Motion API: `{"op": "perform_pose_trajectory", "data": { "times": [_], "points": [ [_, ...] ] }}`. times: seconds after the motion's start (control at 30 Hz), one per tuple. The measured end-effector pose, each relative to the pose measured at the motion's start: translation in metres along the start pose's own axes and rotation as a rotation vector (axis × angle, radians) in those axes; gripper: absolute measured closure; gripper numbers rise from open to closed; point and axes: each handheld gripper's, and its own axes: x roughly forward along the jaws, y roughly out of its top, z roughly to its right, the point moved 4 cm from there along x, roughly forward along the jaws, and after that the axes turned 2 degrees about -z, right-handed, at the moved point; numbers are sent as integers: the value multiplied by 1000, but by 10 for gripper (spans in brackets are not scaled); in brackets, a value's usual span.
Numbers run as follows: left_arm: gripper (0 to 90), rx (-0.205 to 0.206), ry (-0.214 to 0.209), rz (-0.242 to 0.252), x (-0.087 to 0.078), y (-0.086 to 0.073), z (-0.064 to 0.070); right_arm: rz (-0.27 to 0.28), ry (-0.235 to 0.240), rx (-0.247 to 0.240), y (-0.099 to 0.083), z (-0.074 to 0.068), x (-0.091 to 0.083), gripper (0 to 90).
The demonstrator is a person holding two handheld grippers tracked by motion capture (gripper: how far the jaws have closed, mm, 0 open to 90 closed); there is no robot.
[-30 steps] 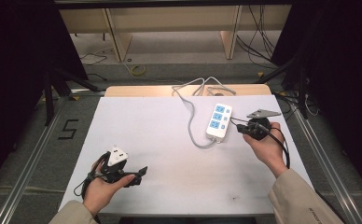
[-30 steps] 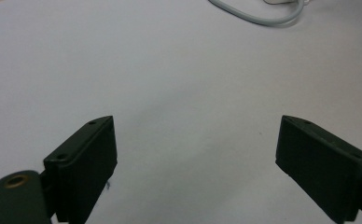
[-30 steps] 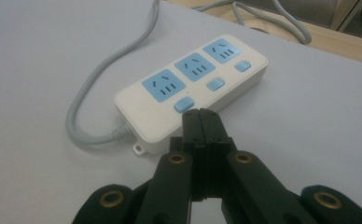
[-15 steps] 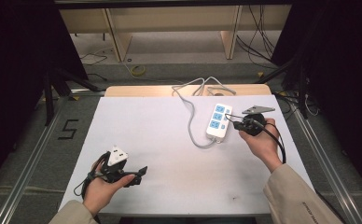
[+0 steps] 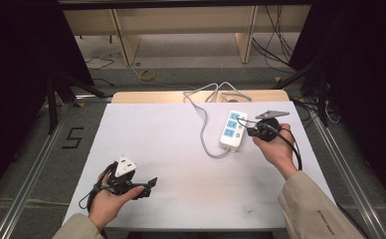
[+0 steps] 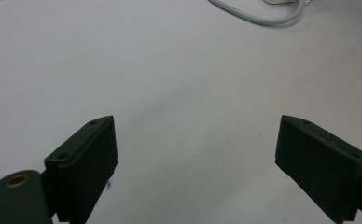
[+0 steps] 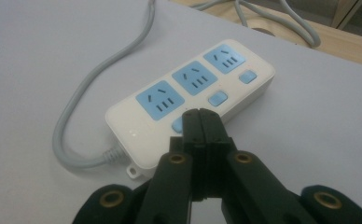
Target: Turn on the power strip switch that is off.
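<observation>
A white power strip with three blue sockets and blue switch buttons lies at the right back of the white table. Its grey cable loops off the far edge. My right gripper is shut with nothing in it. In the right gripper view its tips rest over the nearest blue button of the strip; I cannot tell whether they touch it. My left gripper is held low at the front left, open. In the left gripper view its jaws stand wide apart over bare table.
A wooden board edges the table's far side, with the cable coiled there. Metal rails run along both sides on the floor, and a "5" mark is at the left. Wooden shelf legs and loose cables lie beyond.
My right gripper has moved left, from beside the power strip onto its near end. The left gripper has stayed still and open.
</observation>
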Motion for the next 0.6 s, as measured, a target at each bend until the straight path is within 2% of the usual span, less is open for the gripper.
{"op": "perform_pose_trajectory", "data": {
  "times": [0.6],
  "points": [
    [127, -1, -1, -2, 0, 0, 0, -25, 6, -1, 8, -2, 12, 900]
  ]
}}
